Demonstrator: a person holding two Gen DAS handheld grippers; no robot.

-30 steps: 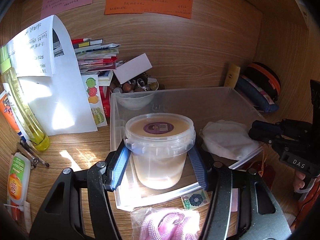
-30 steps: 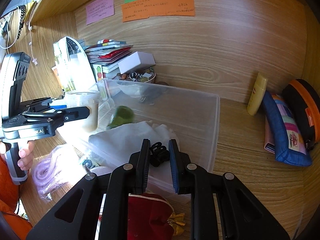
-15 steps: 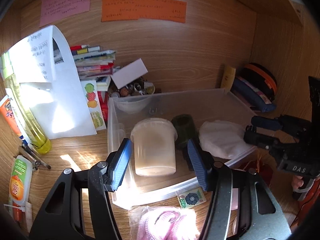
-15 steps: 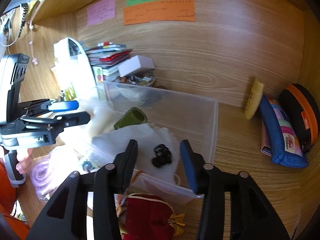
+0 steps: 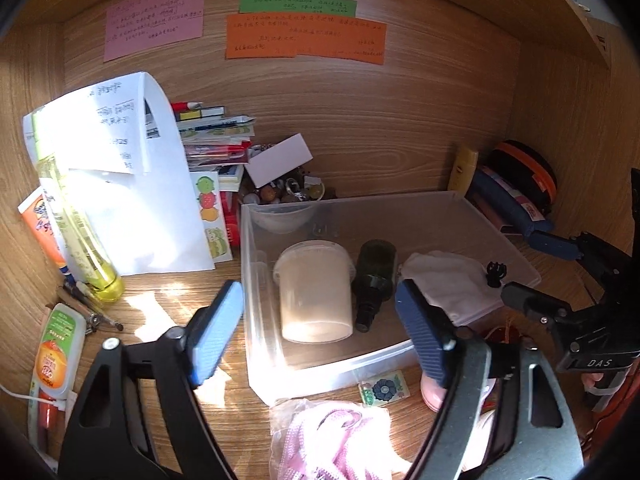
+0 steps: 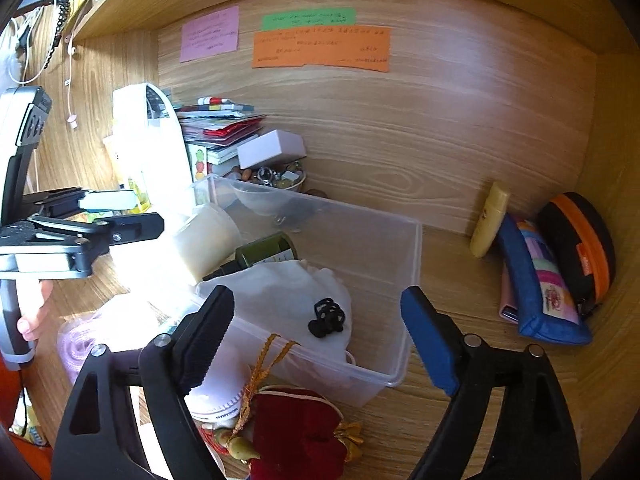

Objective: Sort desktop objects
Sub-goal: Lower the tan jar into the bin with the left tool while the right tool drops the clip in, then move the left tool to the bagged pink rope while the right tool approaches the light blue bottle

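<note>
Bin [image 5: 496, 236]: 1 tub [image 5: 314, 292] | 1 bottle [image 5: 374, 276] | 1 cloth [image 5: 448, 284] | 1 clip [image 5: 496, 274]

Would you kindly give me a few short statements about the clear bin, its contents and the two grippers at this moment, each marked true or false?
1. The cream tub lies on its side inside the clear bin. True.
2. The left gripper is shut on the tub. False: its jaws stand wide apart, off the tub.
3. A black hair clip rests on the white cloth in the bin. True.
4. The dark green bottle stands upright outside the bin. False: it lies in the bin, beside the tub.
5. The right gripper is open and holds nothing. True.
</note>
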